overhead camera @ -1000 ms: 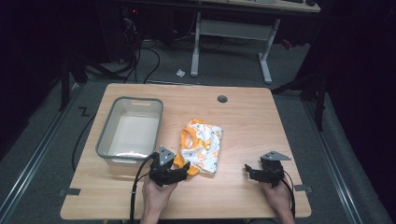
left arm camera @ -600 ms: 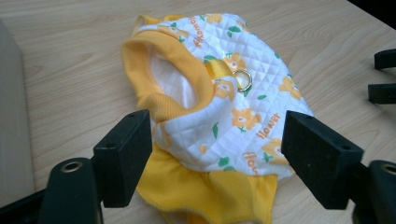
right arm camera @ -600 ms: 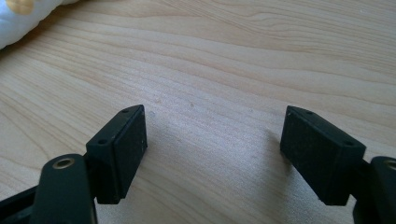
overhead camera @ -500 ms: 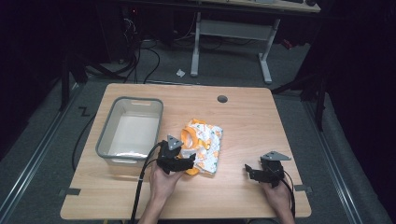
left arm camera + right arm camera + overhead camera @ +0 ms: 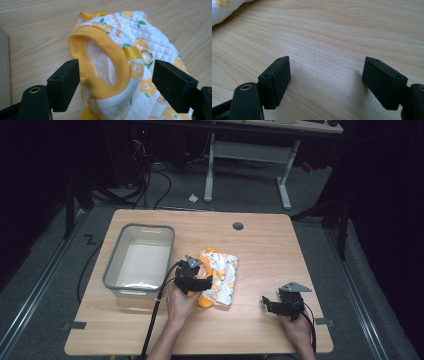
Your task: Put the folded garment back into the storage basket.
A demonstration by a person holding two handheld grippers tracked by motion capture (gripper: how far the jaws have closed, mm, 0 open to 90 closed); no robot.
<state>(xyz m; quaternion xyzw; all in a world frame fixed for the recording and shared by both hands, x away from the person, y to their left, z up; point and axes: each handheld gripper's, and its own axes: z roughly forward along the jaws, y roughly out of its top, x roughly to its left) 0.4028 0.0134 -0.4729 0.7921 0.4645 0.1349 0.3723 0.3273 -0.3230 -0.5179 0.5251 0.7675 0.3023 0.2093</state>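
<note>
A small quilted garment [image 5: 224, 272], white with orange flowers and yellow ribbed trim, lies crumpled at the middle of the wooden table [image 5: 280, 255]. My left gripper [image 5: 202, 282] hovers at its near left edge. In the left gripper view the jaws of that gripper [image 5: 116, 72] have just been opening and stand wide on either side of the yellow ribbed collar [image 5: 112, 52], without pressing it. A metal ring [image 5: 146, 56] sits on a yellow strap beside the collar. My right gripper [image 5: 267, 302] rests at the front right, open [image 5: 327, 75] over bare wood.
A grey plastic bin [image 5: 114, 257] with a pale inside stands left of the garment, and its wall [image 5: 3, 70] edges the left gripper view. A round cable hole [image 5: 238, 226] sits near the far edge. A corner of the garment [image 5: 222, 7] shows top left in the right gripper view.
My left gripper has moved away from the person and to the right, from the table in front of the bin onto the garment's edge. The right gripper has stayed put.
</note>
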